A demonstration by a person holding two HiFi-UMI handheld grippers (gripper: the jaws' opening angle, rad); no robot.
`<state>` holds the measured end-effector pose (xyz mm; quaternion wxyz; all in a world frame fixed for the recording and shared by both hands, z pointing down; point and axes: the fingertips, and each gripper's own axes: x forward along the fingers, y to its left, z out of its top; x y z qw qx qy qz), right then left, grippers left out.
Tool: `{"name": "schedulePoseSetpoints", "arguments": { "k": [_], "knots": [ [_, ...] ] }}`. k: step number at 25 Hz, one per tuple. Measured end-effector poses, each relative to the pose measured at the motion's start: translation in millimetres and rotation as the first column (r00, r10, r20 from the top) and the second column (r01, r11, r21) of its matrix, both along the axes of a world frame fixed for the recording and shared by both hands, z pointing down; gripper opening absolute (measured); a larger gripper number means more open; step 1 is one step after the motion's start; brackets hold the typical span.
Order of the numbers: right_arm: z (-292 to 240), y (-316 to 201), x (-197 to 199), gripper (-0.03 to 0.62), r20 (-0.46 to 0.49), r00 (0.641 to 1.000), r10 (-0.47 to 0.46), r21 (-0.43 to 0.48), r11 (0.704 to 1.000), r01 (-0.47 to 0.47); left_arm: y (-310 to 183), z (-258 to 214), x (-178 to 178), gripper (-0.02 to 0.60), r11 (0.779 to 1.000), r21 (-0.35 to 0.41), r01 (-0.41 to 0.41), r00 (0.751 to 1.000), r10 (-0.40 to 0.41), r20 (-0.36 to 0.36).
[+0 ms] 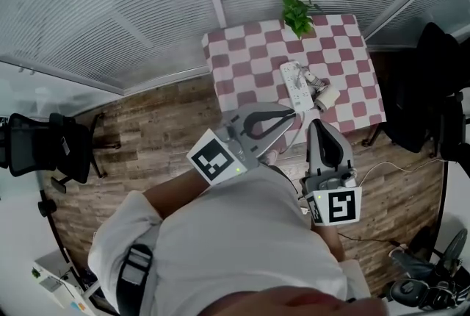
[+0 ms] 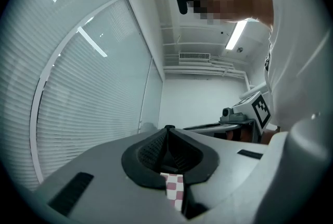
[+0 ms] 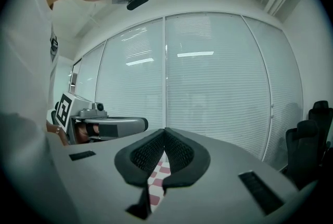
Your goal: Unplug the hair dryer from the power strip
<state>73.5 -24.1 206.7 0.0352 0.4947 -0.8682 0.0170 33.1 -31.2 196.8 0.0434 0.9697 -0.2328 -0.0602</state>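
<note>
clearance from checked table [image 1: 235, 57], an idle pose we reckon: left gripper [image 1: 288, 115] level by our chest, clenched empty, power strip [image 1: 295, 83] on the cloth, right gripper [image 1: 317, 125] alongside, clenched empty, hair dryer [image 1: 325, 94] just beside strip, plug unreadable.

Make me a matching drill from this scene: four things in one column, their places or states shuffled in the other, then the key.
Things:
1. plant
2. power strip
3. left gripper
4. black office chair

Places or states:
A. jaws shut, nothing between them
B. on the wooden floor, at the left of the head view
C. at the far edge of the checked cloth
D. lying near the middle of the checked cloth

Pairs: 1-C, 2-D, 3-A, 4-B.
</note>
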Motion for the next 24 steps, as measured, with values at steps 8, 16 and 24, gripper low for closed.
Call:
{"name": "schedulePoseSetpoints", "arguments": {
  "k": [8, 16, 24],
  "knots": [
    [-3.3, -1.7, -1.3, 0.031, 0.000, 1.000, 0.006, 0.015, 1.000, -0.006, -0.5, 1.8, 2.5, 0.040, 1.000, -0.007, 0.007, 1.000, -0.007, -0.009],
    [-2.9, -1.0, -2.5, 0.031, -0.001, 1.000, 0.016, 0.006, 1.000, -0.016, -0.7, 3.3, 0.1, 0.040, 1.000, -0.017, 0.010, 1.000, -0.010, -0.005],
    [-0.6, -1.2, -6.8, 0.031, 0.002, 1.000, 0.017, 0.001, 1.000, -0.017, -2.2, 4.5, -3.0, 0.040, 1.000, -0.017, 0.014, 1.000, -0.014, -0.014]
  ]
}}
